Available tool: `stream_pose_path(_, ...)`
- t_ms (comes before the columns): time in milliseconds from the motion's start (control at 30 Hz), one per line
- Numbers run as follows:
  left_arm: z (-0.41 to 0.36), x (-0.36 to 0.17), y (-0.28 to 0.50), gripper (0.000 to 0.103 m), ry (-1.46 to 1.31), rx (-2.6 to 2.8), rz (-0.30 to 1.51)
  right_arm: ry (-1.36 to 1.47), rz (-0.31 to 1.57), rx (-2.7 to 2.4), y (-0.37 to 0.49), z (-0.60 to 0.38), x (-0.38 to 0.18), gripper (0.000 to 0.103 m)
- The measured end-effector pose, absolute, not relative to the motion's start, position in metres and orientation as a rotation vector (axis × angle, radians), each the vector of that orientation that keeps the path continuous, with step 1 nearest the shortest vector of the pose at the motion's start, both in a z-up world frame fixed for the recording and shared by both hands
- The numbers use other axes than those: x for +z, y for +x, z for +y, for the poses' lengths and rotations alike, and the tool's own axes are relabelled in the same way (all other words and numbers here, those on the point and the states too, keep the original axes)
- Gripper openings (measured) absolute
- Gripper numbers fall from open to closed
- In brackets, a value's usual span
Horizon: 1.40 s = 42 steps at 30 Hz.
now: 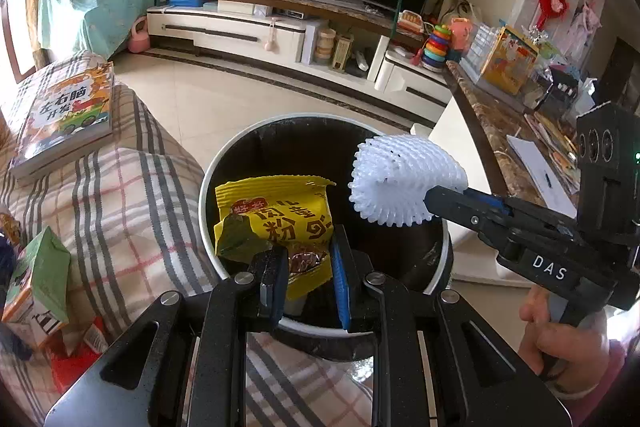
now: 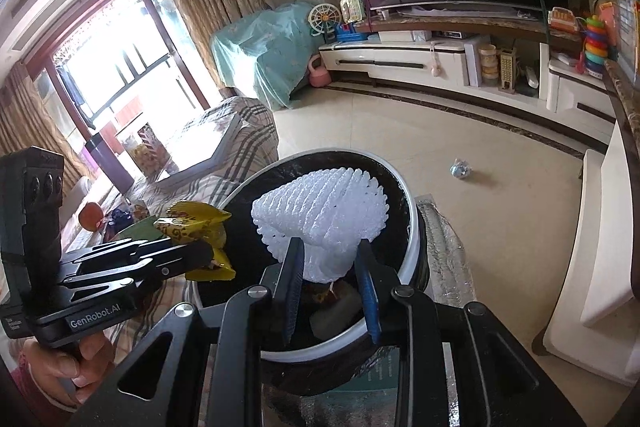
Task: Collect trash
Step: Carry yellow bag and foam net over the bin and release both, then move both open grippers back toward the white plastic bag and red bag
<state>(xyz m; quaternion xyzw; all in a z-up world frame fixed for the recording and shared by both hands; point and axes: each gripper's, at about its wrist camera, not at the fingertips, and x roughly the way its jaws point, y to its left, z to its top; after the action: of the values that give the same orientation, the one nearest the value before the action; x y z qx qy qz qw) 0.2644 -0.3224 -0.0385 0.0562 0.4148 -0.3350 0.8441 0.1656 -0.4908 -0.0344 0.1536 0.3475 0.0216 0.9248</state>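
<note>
A round trash bin [image 1: 208, 187] with a white rim and black liner stands on the floor beside the plaid sofa; it also shows in the right wrist view [image 2: 412, 227]. My left gripper [image 1: 308, 259] is shut on a yellow snack wrapper [image 1: 276, 211] and holds it over the bin's left side; the wrapper shows in the right wrist view [image 2: 192, 223] too. My right gripper [image 2: 330, 251] is shut on a white foam fruit net [image 2: 324, 215] above the bin opening; the net appears in the left wrist view [image 1: 400, 183]. Some trash lies at the bin's bottom.
The plaid sofa [image 1: 132, 195] holds a children's book [image 1: 68, 111], a green carton [image 1: 40, 279] and red packaging [image 1: 76, 359]. A small crumpled ball [image 2: 461, 169] lies on the tile floor. A marble-topped counter [image 1: 496, 123] is at right. The TV cabinet [image 1: 248, 31] stands beyond.
</note>
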Motion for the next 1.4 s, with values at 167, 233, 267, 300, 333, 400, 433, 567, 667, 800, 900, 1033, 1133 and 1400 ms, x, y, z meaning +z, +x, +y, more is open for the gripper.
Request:
stream_pose_path(167,-0.327,-0.044,0.273,0.020,0.114,-0.704,0.904,0.320,0.722,0.039,0.171,-0.493,-0.036,0.029)
stream_pose_path(233,-0.328,-0.046,0.277,0.025,0.115,-0.704,0.916,0.325,0.726,0.039,0.174,-0.495,-0.036,0.040)
stream_pose_path(267,-0.330,-0.047,0.278,0.031,0.121,-0.700,0.922,0.328,0.728,0.039,0.175,-0.496,-0.036,0.043)
stream_pose_path(300,-0.331,-0.047,0.278,0.037,0.122,-0.698,0.923,0.331,0.728,0.039,0.176,-0.498,-0.036,0.047)
stream_pose_path(333,-0.331,-0.046,0.278,0.041,0.122,-0.696,0.922,0.333,0.727,0.037,0.176,-0.499,-0.035,0.048)
stream_pose_path(400,-0.329,-0.045,0.276,0.048,0.126,-0.688,0.913,0.338,0.723,0.035,0.176,-0.500,-0.034,0.049)
stream_pose_path(433,-0.327,-0.044,0.274,0.048,0.127,-0.682,0.909,0.342,0.718,0.033,0.175,-0.501,-0.033,0.049)
stream_pose_path(567,-0.311,-0.046,0.267,0.050,0.105,-0.670,0.911,0.366,0.697,0.026,0.166,-0.503,-0.031,0.057)
stream_pose_path(667,-0.295,-0.048,0.254,0.052,0.084,-0.655,0.906,0.390,0.679,0.022,0.155,-0.500,-0.032,0.073)
stream_pose_path(800,-0.270,-0.050,0.235,0.057,0.045,-0.636,0.905,0.416,0.669,0.025,0.144,-0.489,-0.032,0.090)
stream_pose_path(900,-0.252,-0.051,0.221,0.063,-0.004,-0.623,0.904,0.436,0.670,0.033,0.137,-0.480,-0.031,0.093)
stream_pose_path(1033,-0.224,-0.053,0.203,0.064,-0.035,-0.589,0.898,0.438,0.664,0.058,0.129,-0.461,-0.028,0.096)
stream_pose_path(1133,-0.203,-0.058,0.194,0.064,-0.045,-0.548,0.900,0.441,0.662,0.085,0.125,-0.446,-0.028,0.097)
stream_pose_path(1400,-0.143,-0.065,0.176,0.064,-0.078,-0.453,0.888,0.404,0.689,0.167,0.122,-0.390,-0.032,0.097)
